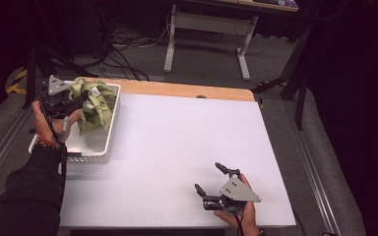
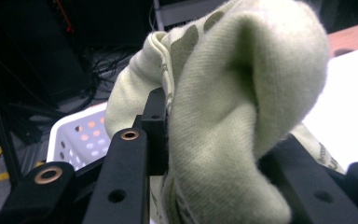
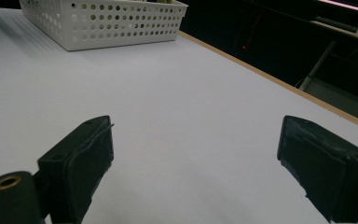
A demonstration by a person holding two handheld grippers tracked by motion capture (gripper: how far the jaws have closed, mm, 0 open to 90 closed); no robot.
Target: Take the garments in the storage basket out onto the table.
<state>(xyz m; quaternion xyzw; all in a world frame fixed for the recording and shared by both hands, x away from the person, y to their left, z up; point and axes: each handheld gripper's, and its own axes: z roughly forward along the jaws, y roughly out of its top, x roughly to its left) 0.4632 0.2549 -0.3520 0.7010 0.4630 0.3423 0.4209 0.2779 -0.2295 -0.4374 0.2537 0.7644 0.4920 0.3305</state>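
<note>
Work in hand: lifting a green cloth out of a white perforated basket at the far left of the table.
Left gripper: jaws clamped on a fold of the cloth, held over the far end of the basket.
Grip detail: in the left gripper view the cloth bulges up between and over the two black jaws, with fabric pinched between them and more hanging below.
Reason for grip: a bunched fold gives the jaws a thick purchase; soft knit of this kind would likely slip if caught by a thin edge.
Cloth position: crumpled, its bulk draped at the basket's far right corner, part of it raised above the rim; whether its lower end touches the basket floor cannot be told.
Cloth relative to claw: directly in the jaws, extending to the right of the left gripper.
Right gripper: jaws wide apart, holding nothing, low over the near right of the table.
Reason for right position: judged to be on standby, well apart from the basket, pointed toward the bare white surface.
Right gripper view: the basket stands far off at the upper left.
Risk: the hanging cloth may snag on the basket rim.
</note>
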